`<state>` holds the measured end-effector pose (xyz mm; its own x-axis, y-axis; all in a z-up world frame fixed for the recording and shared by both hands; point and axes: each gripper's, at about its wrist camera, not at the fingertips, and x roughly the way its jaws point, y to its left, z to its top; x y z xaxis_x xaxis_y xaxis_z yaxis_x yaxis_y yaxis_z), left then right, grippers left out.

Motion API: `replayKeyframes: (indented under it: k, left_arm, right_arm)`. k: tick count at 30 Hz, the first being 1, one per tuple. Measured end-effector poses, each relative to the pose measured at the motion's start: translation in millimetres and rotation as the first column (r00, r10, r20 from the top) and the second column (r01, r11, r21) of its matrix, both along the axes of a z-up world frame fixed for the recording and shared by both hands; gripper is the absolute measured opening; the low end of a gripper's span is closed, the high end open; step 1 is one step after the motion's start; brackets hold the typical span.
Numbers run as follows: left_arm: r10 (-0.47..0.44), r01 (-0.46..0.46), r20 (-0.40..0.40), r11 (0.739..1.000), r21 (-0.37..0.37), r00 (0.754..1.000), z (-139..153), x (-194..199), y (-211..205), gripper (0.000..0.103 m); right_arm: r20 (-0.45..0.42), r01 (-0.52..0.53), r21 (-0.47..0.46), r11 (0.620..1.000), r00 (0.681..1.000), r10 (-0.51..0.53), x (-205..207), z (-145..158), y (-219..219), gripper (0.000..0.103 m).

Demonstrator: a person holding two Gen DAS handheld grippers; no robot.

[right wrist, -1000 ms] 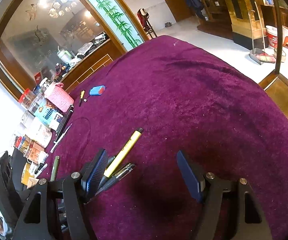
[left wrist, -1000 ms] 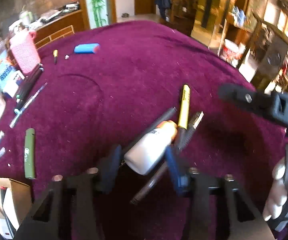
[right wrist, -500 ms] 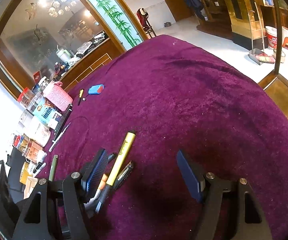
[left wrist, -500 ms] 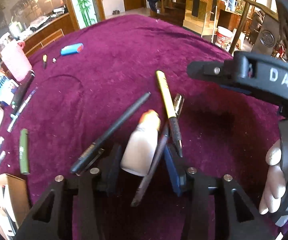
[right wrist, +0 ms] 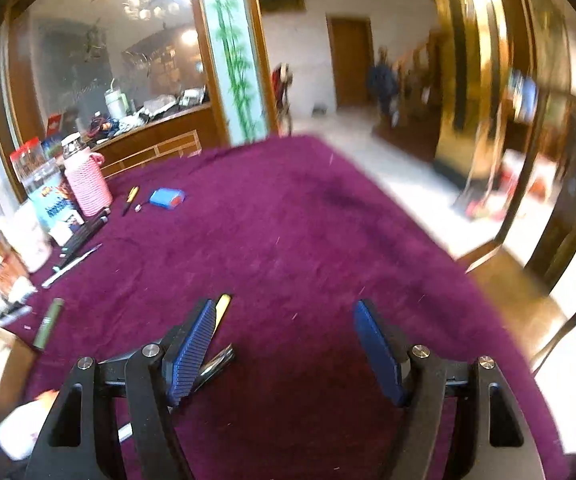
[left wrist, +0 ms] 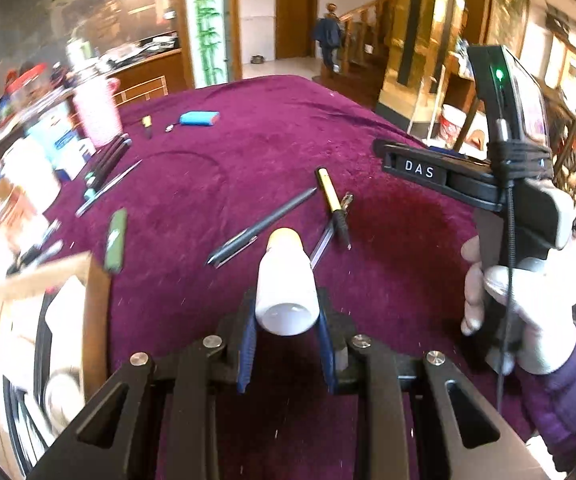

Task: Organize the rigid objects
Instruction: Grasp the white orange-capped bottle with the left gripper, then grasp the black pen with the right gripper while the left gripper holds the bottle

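White glue bottle (left wrist: 287, 280), orange cap pointing away, was clamped between the blue pads of the left gripper (left wrist: 287, 322), held above the cloth. Just past it lay a grey pen (left wrist: 262, 226) and a yellow marker (left wrist: 330, 196), a green tube (left wrist: 115, 239) off left. Right gripper (right wrist: 286, 346) sat with jaws wide apart, nothing between. Surface was a purple velvet tablecloth (right wrist: 308, 220); cardboard box (left wrist: 88, 304) at its left edge. Room behind: wooden door (left wrist: 290, 20), bamboo-print panel (right wrist: 234, 64).
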<state>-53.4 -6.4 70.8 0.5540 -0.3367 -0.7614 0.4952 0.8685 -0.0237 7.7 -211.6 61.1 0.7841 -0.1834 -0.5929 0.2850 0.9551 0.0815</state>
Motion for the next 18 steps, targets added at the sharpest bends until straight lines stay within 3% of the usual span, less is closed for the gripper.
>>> replayKeyframes:
  k: [6,18]
  left_arm:
    - [0.099,-0.103,-0.049,0.992,-0.076,0.994,0.1,-9.3,31.4,0.026]
    - [0.157,-0.164,-0.066,0.980,-0.112,0.985,-4.4,-22.1,49.9,0.026]
  right_arm:
    - [-0.013,0.024,-0.155,0.988,1.000,-0.026,1.2,2.2,15.0,0.076]
    - [-0.052,0.039,-0.209,0.977,0.997,-0.051,4.8,-3.3,17.4,0.076]
